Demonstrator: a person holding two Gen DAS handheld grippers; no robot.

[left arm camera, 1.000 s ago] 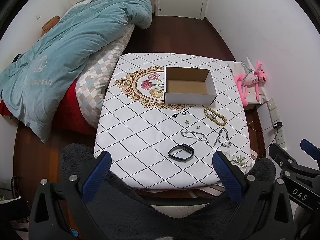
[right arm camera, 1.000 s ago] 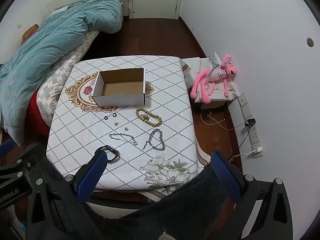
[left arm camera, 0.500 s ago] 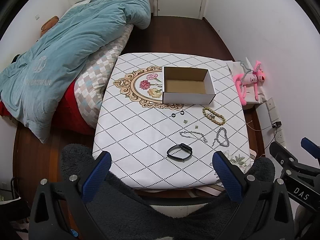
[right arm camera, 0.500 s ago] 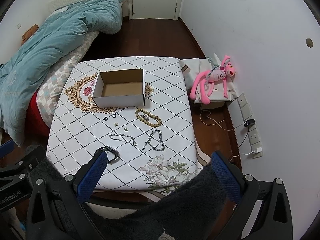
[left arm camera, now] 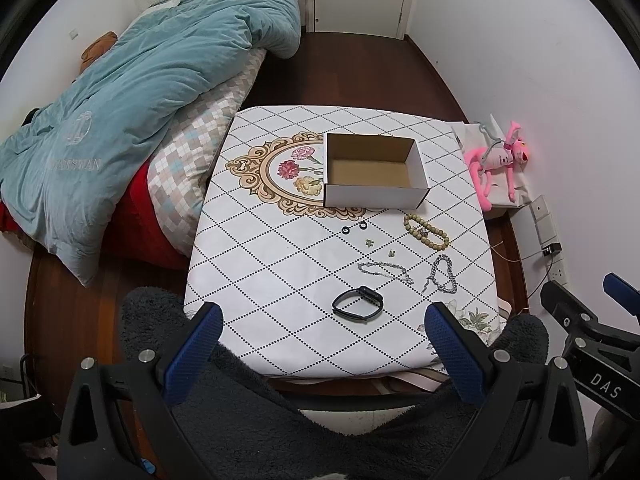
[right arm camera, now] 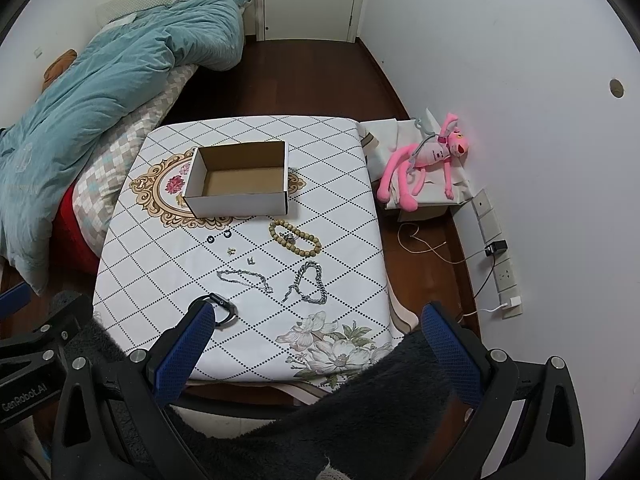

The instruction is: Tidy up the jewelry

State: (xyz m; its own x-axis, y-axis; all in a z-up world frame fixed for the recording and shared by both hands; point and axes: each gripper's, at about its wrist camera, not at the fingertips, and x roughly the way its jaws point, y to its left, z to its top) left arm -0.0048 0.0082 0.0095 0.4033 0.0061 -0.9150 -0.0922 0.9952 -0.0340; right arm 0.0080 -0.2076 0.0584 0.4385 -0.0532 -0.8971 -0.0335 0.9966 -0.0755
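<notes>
The left gripper (left arm camera: 322,330) hangs over the near edge of the table (left arm camera: 280,280), jaws spread wide and holding nothing. To its far left a bed with a teal quilt (left arm camera: 132,108) presses against the table's left edge, leaving no gap there. Straight ahead of its fingers the checked cloth lies bare, a wide free stretch. Ahead and slightly right, the black wristband (left arm camera: 358,304) lies nearest, between the two fingertips' lines. Beyond it sit a thin silver chain (left arm camera: 384,270), two tiny studs (left arm camera: 369,243), and two small black rings (left arm camera: 354,228). Past these stands the open cardboard box (left arm camera: 374,192), empty, near the table's middle.

The right gripper (right arm camera: 316,326) also hovers at the near edge, jaws wide apart and empty. Its left fingertip overlaps the wristband (right arm camera: 224,312) in view. Ahead lie the thick silver bracelet (right arm camera: 310,284) and, farther on, the beaded bracelet (right arm camera: 296,238), each apart from the others. To its right the table edge drops to dark floor, where a pink plush toy (right arm camera: 424,164) lies on a low box by the wall, with cables near the sockets.
</notes>
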